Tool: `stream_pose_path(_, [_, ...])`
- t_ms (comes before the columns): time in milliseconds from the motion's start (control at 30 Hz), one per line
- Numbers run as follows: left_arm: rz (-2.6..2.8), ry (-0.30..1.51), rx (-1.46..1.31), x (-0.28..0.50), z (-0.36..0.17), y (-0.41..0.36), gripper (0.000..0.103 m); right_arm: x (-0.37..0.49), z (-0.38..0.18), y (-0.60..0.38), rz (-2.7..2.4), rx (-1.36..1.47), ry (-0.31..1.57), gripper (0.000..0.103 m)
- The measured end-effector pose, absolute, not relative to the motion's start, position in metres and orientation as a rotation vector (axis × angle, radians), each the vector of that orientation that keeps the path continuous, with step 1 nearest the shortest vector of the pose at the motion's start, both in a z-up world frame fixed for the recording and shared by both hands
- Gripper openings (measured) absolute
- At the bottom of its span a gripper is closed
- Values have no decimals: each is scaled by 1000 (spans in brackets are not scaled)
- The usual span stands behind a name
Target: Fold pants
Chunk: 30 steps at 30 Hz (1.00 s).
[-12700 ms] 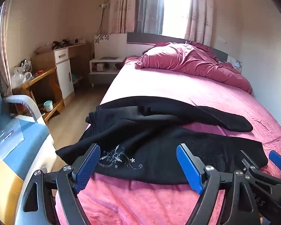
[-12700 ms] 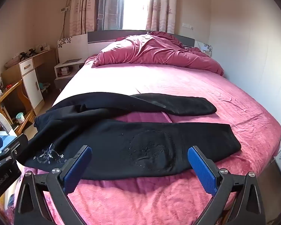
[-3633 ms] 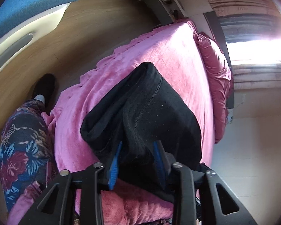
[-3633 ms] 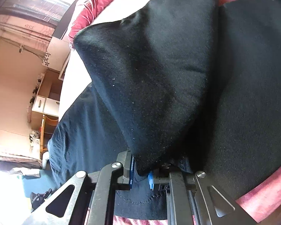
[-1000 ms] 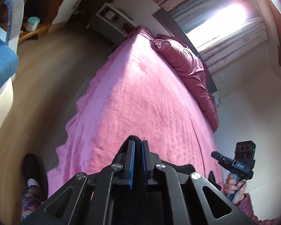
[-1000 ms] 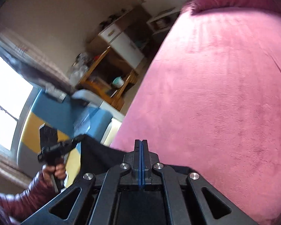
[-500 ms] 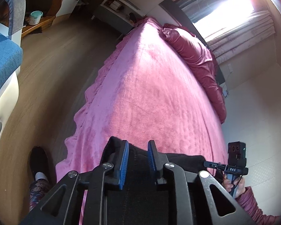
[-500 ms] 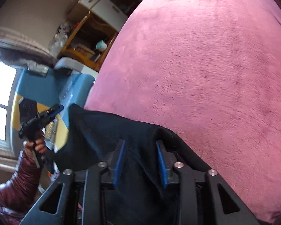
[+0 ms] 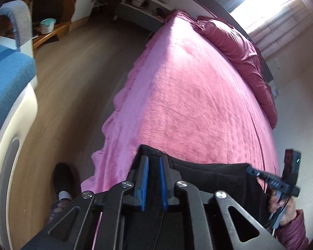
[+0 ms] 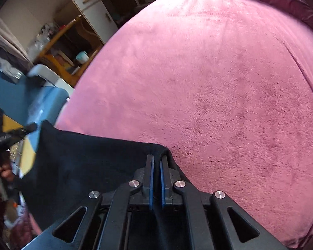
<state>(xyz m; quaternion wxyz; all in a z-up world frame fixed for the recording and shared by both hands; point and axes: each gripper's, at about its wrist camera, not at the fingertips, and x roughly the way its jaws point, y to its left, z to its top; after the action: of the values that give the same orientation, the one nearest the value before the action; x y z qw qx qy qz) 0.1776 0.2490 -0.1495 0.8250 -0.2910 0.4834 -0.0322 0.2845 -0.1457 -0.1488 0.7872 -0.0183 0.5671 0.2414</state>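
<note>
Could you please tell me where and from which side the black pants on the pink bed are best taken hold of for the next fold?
Probably at the two corners of the far folded edge of the pants. That edge lies straight across the bed, so a tool at each end, coming down from above on the near side, should lift it evenly. The left tool and right tool already sit at those corners.

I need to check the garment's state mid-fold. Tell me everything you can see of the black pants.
The black pants are soft, fleecy-looking dark fabric with a stitched seam, lying folded at the near edge of the pink bedspread. One corner sits between the pads of the right gripper, which is shut on it; another is between the closing jaws of the left gripper. The lower part is hidden.
</note>
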Motion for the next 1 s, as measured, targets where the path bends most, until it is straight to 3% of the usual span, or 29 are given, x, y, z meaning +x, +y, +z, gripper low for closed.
stream_pose_path(67, [-65,1023,-670,165,-143,261,24,283,-149,-146,498,-19,1211,7])
stream_pose_path(167, [-48,1018,-692,136,-132,274,29,276,-140,-153,472,13,1183,18])
stream_pose_path(200, [-54,1021,-697,126,-130,276,30,271,-134,-156,457,15,1157,29])
stream_pose_path(233, [-63,1037,-705,115,-129,276,32,264,-127,-163,439,13,1137,48])
stream_pose_path(300, [-73,1068,-718,96,-130,277,32,252,-111,-172,453,33,1109,58])
stream_pose_path(633, [-149,1185,-831,37,-155,262,33,161,-112,-186,556,55,1161,58])
stream_pose_path(700, [-157,1197,-814,38,-156,253,30,146,-121,-183,548,40,1175,58])
stream_pose_path(833, [-131,1152,-675,43,-139,238,10,134,-145,-175,487,-9,1204,58])
stream_pose_path(1000, [-218,942,-595,41,-87,231,6,128,-152,-179,458,37,1196,62])
